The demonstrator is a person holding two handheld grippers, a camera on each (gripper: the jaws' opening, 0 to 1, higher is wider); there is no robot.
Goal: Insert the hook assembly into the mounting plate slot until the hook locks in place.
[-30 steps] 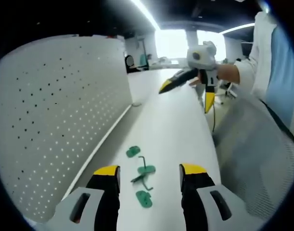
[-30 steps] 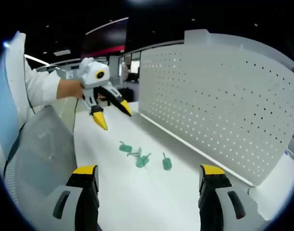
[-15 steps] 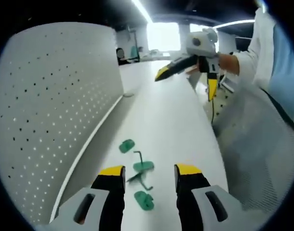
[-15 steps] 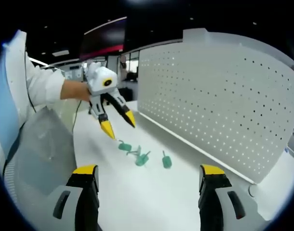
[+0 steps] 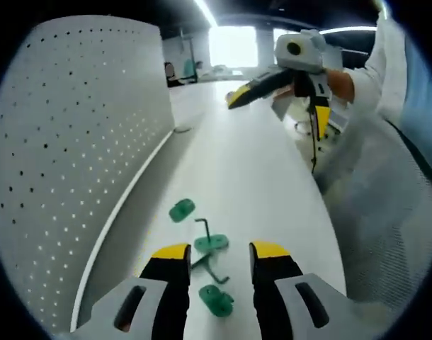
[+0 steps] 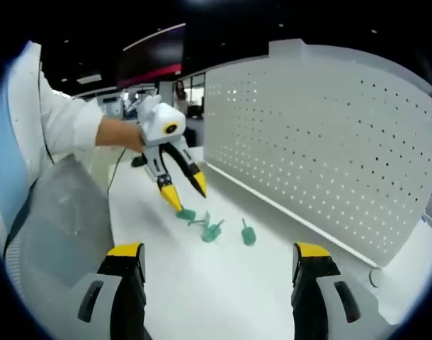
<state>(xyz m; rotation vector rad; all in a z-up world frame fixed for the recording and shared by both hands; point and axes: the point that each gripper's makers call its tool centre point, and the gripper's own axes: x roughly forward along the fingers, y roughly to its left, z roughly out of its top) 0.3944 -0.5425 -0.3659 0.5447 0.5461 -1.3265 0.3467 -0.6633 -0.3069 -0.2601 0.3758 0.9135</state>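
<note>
**Green plates and wire hooks between our spread tools**

In the left gripper view we see, at the left, a perforated white panel (image 5: pixel 67 156), a thin sheet dotted with rows of small round holes, standing along the far long edge of the smooth, glossy white tabletop (image 5: pixel 258 177). Next comes a flat, rounded green mounting plate (image 5: pixel 181 210), lying alone near that panel. Our left tool (image 5: pixel 216 252) has its black jaws with yellow tips spread apart, holding nothing. Between those tips sits a second green plate with a thin dark bent-wire hook standing up from it, the hook assembly (image 5: pixel 210 243), and a loose dark wire hook (image 5: pixel 214 273) lies just beside it. Nearer the camera, low between the jaws, lies a third green plate (image 5: pixel 217 300). Farther right and well away along the tabletop, the right tool (image 5: pixel 287 106) hangs in the air in a hand, jaws wide apart and empty.

In the right gripper view the left tool (image 6: pixel 184 193), held by a hand in a white sleeve (image 6: pixel 64 124), hovers with one yellow tip just at the leftmost green plate (image 6: pixel 187 214); we cannot tell whether it touches. The right tool's (image 6: pixel 219 251) own jaws stand far apart, gripping nothing.
</note>
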